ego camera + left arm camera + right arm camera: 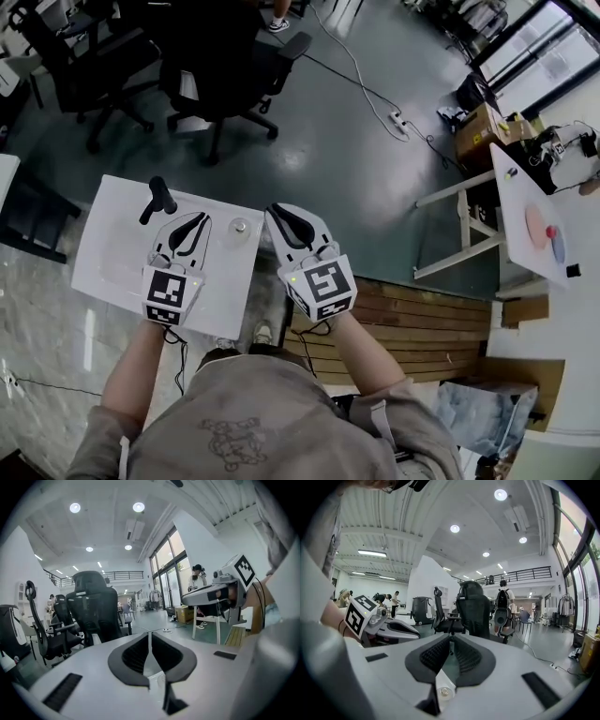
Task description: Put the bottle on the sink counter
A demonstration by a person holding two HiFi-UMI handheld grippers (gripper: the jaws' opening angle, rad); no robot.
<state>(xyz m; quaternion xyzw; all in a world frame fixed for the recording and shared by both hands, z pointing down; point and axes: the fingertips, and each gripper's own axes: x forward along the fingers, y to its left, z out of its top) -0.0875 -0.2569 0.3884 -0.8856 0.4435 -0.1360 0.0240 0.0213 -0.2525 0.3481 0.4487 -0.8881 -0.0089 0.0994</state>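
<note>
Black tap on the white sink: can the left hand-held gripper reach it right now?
Probably yes. The left hand-held gripper hovers close by the black tap with nothing between them, though its jaws are shut and empty, so they would need opening first.

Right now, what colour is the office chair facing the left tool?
Black; the high-backed office chair shows best in the left gripper view.

Tiny indistinct objects (553, 236) on the white table (572, 208), itself cropped at the right.
</note>
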